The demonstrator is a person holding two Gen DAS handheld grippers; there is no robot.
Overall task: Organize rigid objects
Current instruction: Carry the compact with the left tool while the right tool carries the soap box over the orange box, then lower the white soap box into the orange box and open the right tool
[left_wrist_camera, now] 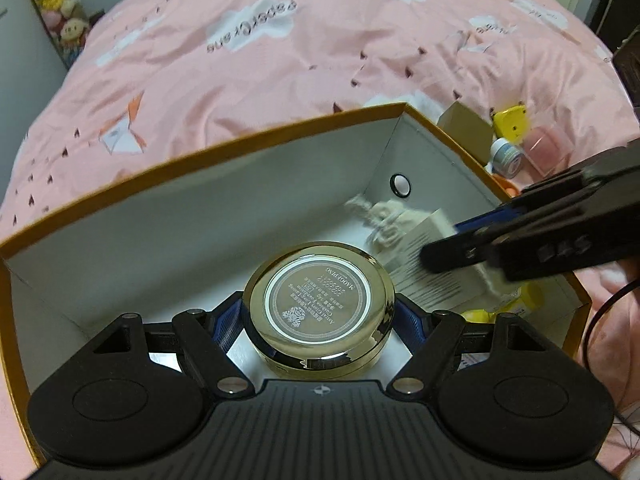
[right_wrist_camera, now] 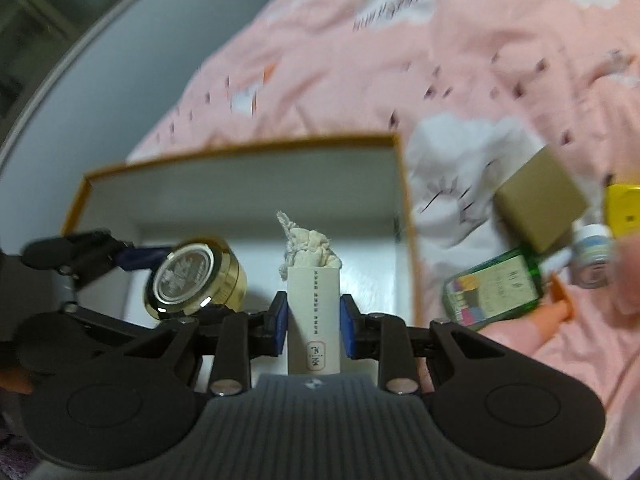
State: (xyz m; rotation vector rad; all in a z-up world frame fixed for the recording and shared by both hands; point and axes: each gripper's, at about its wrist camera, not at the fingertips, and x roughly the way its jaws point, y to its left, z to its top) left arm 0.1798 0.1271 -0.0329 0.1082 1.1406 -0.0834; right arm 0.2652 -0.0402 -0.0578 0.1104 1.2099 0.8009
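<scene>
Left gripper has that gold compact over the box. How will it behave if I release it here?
The gold compact looks rigid and polished, so probably slippery against the left gripper. Being round and held tilted in the right wrist view, it may roll or flip inside the box.

Gold round compact (left_wrist_camera: pixel 320 306): shiny gold rim, grey label disc with printed text facing up, tilted, held between blue pads just over the white floor of the orange-edged box (left_wrist_camera: pixel 200 148).

White slim carton (right_wrist_camera: pixel 314 320): upright, vertical printed text, cream cloth bundle with twisted cord sticking out its top, clamped on both sides, inside the same box, just right of the compact.

On the pink bed right of the box, unsorted: tan cardboard box (right_wrist_camera: pixel 540 200), green bottle (right_wrist_camera: pixel 496 290) lying on its side, small white-capped jar (right_wrist_camera: pixel 592 252), yellow item (right_wrist_camera: pixel 624 210).
</scene>
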